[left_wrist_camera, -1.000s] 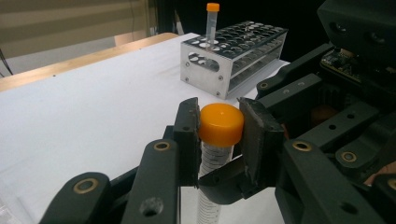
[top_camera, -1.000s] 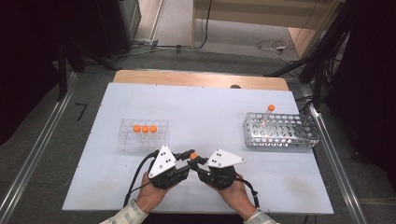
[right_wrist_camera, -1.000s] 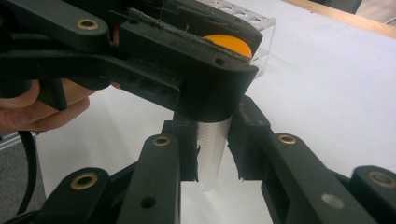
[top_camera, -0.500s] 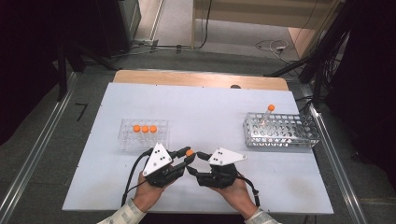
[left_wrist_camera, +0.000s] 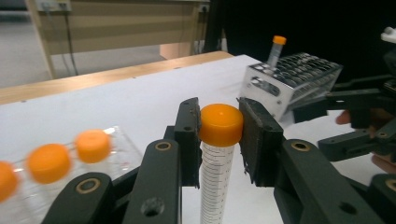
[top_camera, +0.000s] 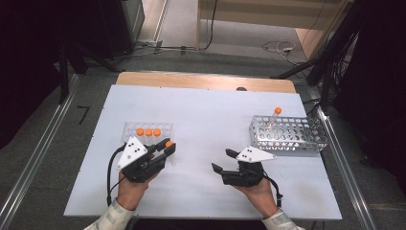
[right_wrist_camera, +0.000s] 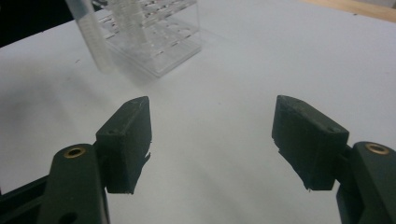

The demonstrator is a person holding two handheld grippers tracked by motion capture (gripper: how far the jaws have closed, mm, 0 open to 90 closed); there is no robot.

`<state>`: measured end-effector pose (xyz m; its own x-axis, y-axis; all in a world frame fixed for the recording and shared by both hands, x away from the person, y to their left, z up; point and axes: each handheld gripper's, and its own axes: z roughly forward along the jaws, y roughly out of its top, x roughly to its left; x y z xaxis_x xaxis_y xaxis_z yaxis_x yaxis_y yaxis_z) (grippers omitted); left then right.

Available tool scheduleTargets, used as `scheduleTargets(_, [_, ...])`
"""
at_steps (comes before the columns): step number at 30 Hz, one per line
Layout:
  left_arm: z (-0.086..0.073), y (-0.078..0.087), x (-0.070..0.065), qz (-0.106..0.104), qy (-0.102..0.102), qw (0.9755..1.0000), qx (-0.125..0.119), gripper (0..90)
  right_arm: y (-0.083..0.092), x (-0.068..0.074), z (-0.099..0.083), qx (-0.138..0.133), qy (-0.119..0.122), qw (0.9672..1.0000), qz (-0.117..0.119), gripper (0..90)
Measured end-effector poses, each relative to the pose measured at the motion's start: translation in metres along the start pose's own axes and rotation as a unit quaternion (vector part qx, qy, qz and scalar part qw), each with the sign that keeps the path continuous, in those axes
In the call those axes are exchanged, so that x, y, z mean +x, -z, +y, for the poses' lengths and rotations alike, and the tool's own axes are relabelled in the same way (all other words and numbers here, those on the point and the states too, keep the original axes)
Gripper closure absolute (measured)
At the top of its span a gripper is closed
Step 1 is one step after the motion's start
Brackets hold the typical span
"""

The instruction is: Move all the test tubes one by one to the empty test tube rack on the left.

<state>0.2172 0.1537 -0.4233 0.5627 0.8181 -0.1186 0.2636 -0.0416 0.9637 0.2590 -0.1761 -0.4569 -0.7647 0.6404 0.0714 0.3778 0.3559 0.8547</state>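
A clear tube with an orange cap (left_wrist_camera: 221, 123) stands upright between the pads of my left gripper (left_wrist_camera: 219, 135), which is shut on it just under the cap. In the high view the left gripper (top_camera: 165, 146) holds the tube (top_camera: 168, 143) beside the right end of a clear rack (top_camera: 148, 132) that carries three orange-capped tubes. My right gripper (top_camera: 222, 160) sits to the right of it, apart from the tube. Its jaws have just been opening and nothing lies between the pads (right_wrist_camera: 128, 140).
A metal wire rack (top_camera: 287, 134) stands at the right of the white table (top_camera: 206, 110), with one orange-capped tube (top_camera: 275, 115) upright in its far left corner. The table's wooden far edge (top_camera: 206, 81) lies beyond. A cable trails from each gripper.
Both grippers met at the tube in the middle of the table. Now the right one has let go and moved right, and the left one has carried the tube left toward the clear rack.
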Motion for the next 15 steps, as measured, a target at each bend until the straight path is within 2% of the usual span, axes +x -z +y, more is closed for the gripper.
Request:
scheduleTargets(5, [0.012, 0.018, 0.020, 0.043, 0.013, 0.9990, -0.005, 70.1, 0.010, -0.011, -0.001, -0.008, -0.012, 0.9998, -0.016, 27.1])
scheduleTargets(8, [0.017, 0.028, 0.033, 0.069, 0.021, 0.9974, -0.009, 70.1, 0.012, -0.015, -0.002, -0.009, -0.016, 0.9996, -0.022, 27.2])
scheduleTargets(10, [0.019, 0.033, 0.040, 0.086, 0.019, 0.9960, -0.011, 70.1, 0.012, -0.016, -0.002, -0.010, -0.017, 0.9995, -0.023, 27.3])
scheduleTargets(15, [0.021, 0.039, 0.052, 0.108, 0.021, 0.9939, -0.013, 70.1, 0.011, -0.016, -0.002, -0.008, -0.018, 0.9995, -0.025, 27.3])
